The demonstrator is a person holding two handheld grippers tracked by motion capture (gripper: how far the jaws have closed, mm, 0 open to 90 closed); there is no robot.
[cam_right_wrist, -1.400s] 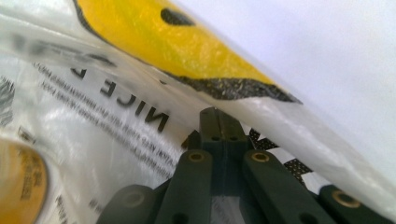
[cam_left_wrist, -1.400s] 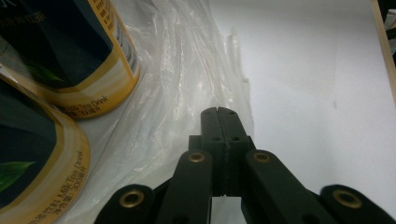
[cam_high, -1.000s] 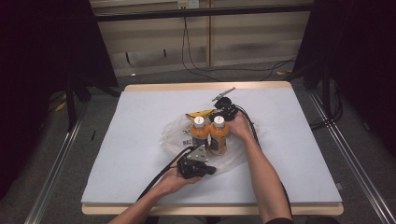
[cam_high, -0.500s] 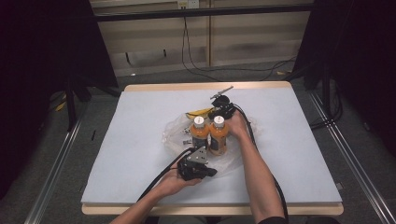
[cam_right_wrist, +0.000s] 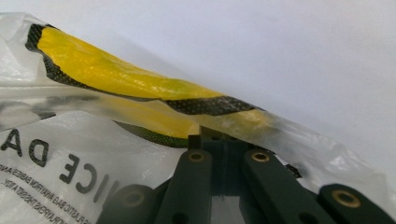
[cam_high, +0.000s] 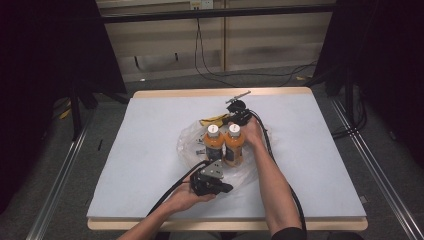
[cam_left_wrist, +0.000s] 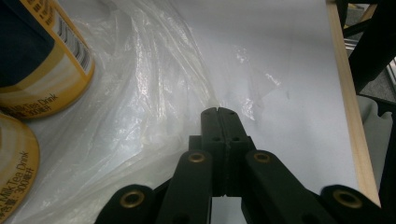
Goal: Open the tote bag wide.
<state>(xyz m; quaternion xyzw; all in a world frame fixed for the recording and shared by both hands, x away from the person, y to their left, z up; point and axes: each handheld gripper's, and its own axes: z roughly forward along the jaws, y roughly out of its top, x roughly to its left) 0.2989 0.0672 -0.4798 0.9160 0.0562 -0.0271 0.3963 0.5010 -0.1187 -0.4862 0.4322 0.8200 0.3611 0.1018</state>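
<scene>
Item: plastic bag (cam_high: 192, 142), two bottles (cam_high: 225, 142) mid-counter | left gripper (cam_left_wrist: 217, 111) fingers pinching bag film | right gripper (cam_right_wrist: 219, 135) fingers closed on bag edge | Risk: film tears or slips, bottles topple.

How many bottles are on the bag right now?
2. Both stand upright, side by side on the clear plastic bag mid-table: the left bottle and the right bottle beside it. None hidden that I can tell.

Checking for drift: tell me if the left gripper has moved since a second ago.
No. The left gripper stays by the table's near edge, just below the two bottles.
</scene>
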